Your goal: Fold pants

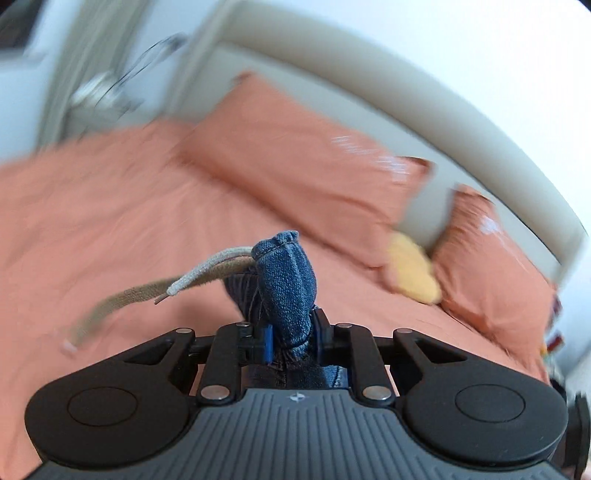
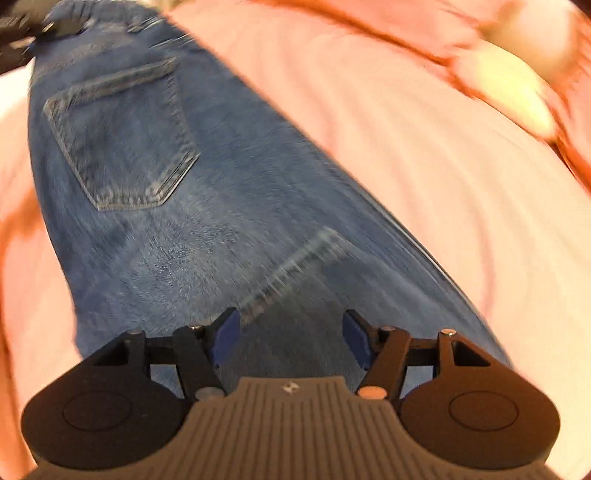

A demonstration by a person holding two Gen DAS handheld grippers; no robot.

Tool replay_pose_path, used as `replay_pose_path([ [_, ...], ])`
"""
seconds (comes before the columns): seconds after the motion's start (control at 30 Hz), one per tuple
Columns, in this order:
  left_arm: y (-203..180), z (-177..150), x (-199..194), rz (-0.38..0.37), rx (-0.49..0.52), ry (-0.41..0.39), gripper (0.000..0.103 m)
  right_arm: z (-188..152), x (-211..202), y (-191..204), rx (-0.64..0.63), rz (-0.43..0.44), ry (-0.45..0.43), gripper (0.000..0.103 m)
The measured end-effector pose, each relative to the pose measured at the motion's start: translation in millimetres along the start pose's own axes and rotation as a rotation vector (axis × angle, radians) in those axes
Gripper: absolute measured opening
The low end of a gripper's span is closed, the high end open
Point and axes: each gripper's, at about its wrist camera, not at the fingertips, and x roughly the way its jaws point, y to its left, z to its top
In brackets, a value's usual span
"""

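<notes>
Blue denim pants [image 2: 192, 206] stretch away from my right gripper, back pocket [image 2: 125, 140] facing up, over the salmon bedsheet [image 2: 424, 177]. My right gripper [image 2: 291, 336] is open and empty, its blue pads just above the denim. My left gripper [image 1: 291, 332] is shut on a bunched fold of the pants' waistband [image 1: 286, 280], held up above the bed. A beige drawstring [image 1: 184, 284] hangs from the bunch to the left. The left gripper also shows in the right wrist view [image 2: 37, 29], at the far top left, on the waistband.
The bed [image 1: 92, 221] has two salmon pillows [image 1: 295, 158] against a beige headboard [image 1: 424, 110]. A yellow soft object [image 1: 413, 273] lies between the pillows. A lamp and nightstand [image 1: 99, 88] stand at the far left.
</notes>
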Motion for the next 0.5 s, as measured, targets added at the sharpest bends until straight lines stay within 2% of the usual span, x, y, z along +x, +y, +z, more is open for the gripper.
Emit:
replay_pose_path([
  [0.1,-73.2,1.2,-19.8,-0.033,0.173,-0.026,0.020,-37.1,-36.9,-25.7,0.149,0.013,-0.054,0.059],
  [0.23,-169.6,-19.0,-37.4,-0.054,0.392,-0.056,0.019,-90.4,-69.5,-54.8,0.283,0.012,-0.113,0.059],
  [0.33,-232.2,-51.8,-38.4,-0.065,0.541,-0.055,0.018,-128.1,-85.7,-68.8,0.358,0.005,-0.147,0.059],
  [0.5,-305.5,-131.7,-11.8,-0.088,0.724,0.056,0.017,-183.6,-100.0,-88.7,0.478,0.019,-0.181,0.059],
])
